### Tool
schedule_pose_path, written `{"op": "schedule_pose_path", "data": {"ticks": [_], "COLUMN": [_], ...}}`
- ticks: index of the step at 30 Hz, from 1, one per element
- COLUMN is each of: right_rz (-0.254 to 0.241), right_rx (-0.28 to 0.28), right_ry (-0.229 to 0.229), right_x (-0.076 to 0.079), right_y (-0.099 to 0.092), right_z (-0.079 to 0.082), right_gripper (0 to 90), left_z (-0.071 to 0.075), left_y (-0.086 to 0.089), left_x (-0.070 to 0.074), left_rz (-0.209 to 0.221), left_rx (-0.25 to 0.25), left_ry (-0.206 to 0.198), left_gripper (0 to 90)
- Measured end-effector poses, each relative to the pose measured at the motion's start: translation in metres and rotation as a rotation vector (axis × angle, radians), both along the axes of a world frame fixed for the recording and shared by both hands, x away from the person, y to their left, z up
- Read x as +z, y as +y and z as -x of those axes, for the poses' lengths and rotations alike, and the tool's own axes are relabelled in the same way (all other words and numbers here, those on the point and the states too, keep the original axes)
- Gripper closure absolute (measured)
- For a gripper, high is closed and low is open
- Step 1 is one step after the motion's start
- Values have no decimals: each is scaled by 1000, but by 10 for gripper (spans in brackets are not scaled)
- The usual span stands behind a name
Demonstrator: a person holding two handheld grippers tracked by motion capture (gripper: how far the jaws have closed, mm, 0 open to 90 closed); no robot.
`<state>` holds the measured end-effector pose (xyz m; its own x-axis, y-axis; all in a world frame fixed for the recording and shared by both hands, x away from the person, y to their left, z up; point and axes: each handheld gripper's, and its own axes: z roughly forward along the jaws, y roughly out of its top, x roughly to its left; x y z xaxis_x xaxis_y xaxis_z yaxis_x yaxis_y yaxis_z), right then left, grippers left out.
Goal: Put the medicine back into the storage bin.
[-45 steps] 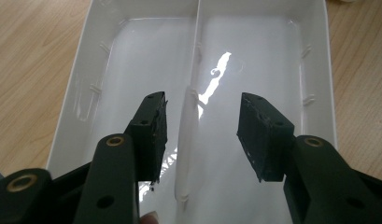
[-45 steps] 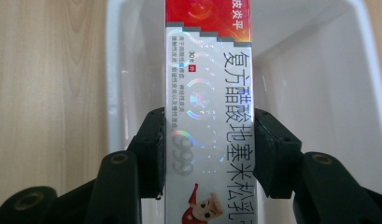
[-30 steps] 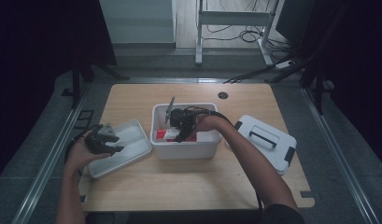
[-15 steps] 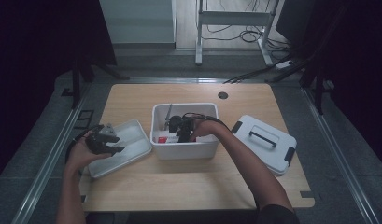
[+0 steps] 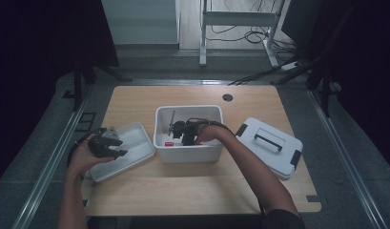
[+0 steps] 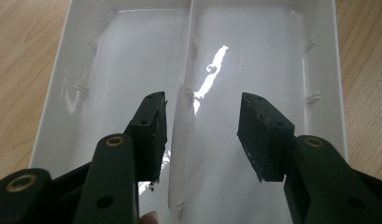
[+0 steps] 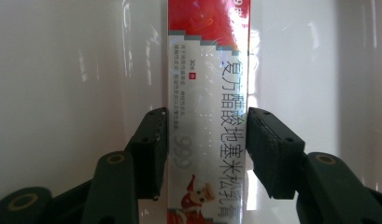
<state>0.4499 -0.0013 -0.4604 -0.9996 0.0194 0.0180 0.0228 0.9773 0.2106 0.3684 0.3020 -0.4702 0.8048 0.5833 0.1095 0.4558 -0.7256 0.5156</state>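
One white bin (image 5: 188, 152), one divided white tray (image 5: 135, 148), one white lid (image 5: 269, 152) with a black handle, one red-and-white carton (image 7: 207, 116), two hand-held grippers (image 5: 106, 143) (image 5: 183, 132).

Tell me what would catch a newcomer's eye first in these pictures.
The red-and-white carton stands out, lying in the white bin at the table's middle, between the right gripper's jaws. Left of the bin, the left gripper hangs open over a shallow white tray.
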Motion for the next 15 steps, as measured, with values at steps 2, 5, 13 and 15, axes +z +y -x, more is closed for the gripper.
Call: {"op": "schedule_pose_path", "data": {"ticks": [2,5,13,15], "right_rz": [-8,-41,-220,-257], "right_rx": [-7,-16,-107,-124], "right_ry": [-4,-27,-69,-71], "right_x": [2,9,52,63], "right_y": [-1,-6,-34,-42], "right_z": [-1,-2,-3,0], "right_gripper": [448,404,396,396], "left_z": [0,0,-1,-1], "left_y": [0,0,0,0], "left_x": [0,-1,-2,-2], "left_rz": [0,0,-5,-3], "left_rx": [-1,-3,1,5], "left_ry": [2,3,3,5], "left_gripper": [525,524,523,523]}}
